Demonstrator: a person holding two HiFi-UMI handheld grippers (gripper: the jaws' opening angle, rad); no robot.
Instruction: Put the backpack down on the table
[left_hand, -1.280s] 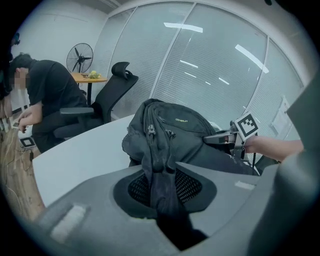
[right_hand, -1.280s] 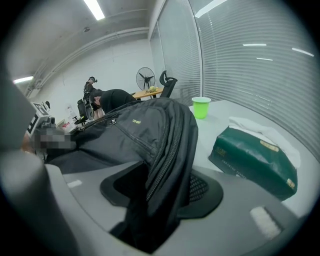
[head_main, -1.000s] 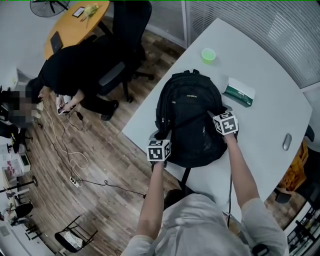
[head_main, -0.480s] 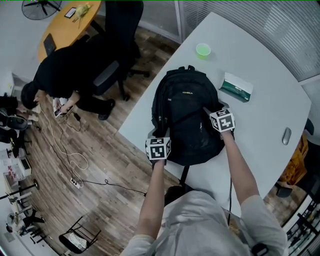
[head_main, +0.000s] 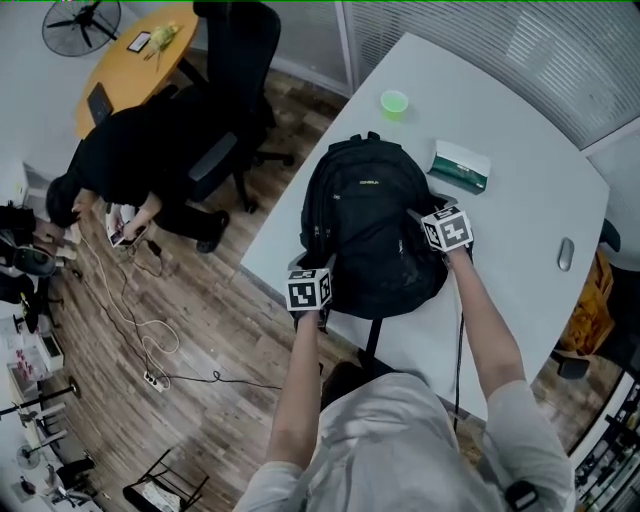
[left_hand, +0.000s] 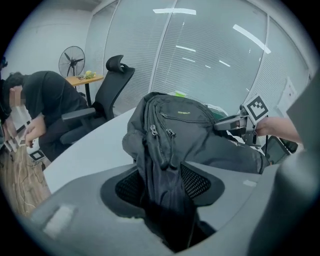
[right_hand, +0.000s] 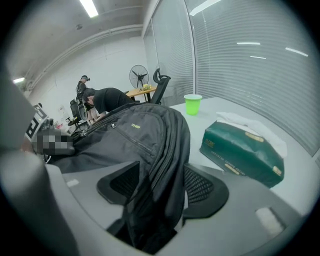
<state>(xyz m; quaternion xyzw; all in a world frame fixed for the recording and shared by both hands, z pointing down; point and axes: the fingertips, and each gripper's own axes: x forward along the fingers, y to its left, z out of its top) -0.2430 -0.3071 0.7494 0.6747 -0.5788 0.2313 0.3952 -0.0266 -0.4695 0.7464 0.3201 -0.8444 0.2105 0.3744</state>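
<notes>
The black backpack (head_main: 372, 235) lies flat on the white table (head_main: 520, 130), its near left corner close to the table's edge. My left gripper (head_main: 318, 264) sits at that near left corner. Its jaws are opening, and a fold of the backpack (left_hand: 185, 125) hangs loose between its pads (left_hand: 127, 185). My right gripper (head_main: 417, 216) rests on the bag's right side. Its jaws are opening too, with a zippered edge of the backpack (right_hand: 130, 135) lying between them. In the left gripper view the right gripper (left_hand: 250, 117) shows beyond the bag.
A green tissue box (head_main: 460, 166) lies just right of the bag, a green cup (head_main: 394, 102) behind it, a mouse (head_main: 566, 254) far right. Off the table's left edge stand a black office chair (head_main: 235, 90) and a crouching person in black (head_main: 130, 150), with cables (head_main: 150, 330) on the floor.
Both grippers stay at the backpack's sides and the bag stays on the table. The head view has drifted a little, so everything sits slightly higher in the picture.
</notes>
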